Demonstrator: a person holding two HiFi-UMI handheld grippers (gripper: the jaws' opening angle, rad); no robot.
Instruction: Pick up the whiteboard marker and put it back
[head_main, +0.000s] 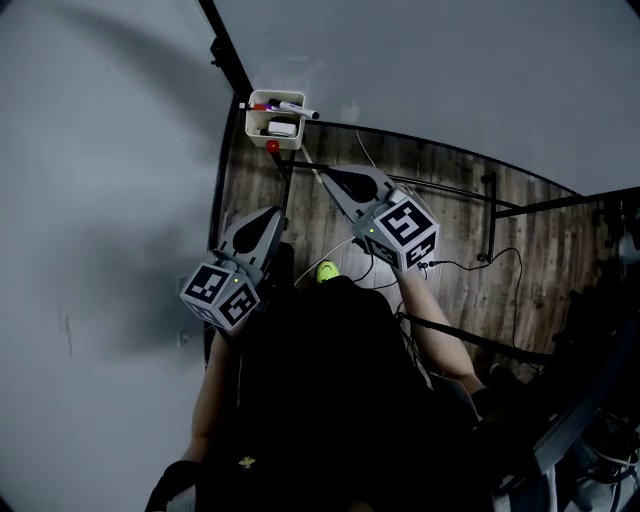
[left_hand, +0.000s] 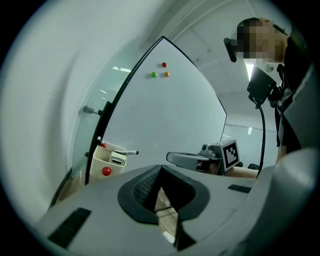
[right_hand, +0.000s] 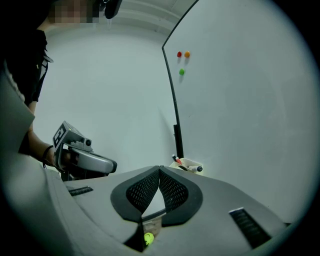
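A cream holder (head_main: 262, 126) hangs at the whiteboard's lower corner, and a whiteboard marker (head_main: 292, 106) with a dark cap lies across its top. More pens and a white eraser sit inside. The left gripper view shows the holder (left_hand: 102, 161) and marker (left_hand: 127, 152) ahead to the left; the right gripper view shows the holder (right_hand: 186, 162) and marker (right_hand: 195, 168) small and farther off. My left gripper (head_main: 268, 216) is shut and empty, short of the holder. My right gripper (head_main: 325, 178) is also shut and empty, its tips nearer the holder, to the holder's right.
The whiteboard (left_hand: 165, 115) carries red, green and orange magnets (left_hand: 164, 64), and a red magnet (left_hand: 106, 171) sticks to the holder's front. Its black frame (head_main: 228, 60) meets a grey wall. Cables (head_main: 480, 262) and a bright green object (head_main: 327, 270) lie on the wooden floor.
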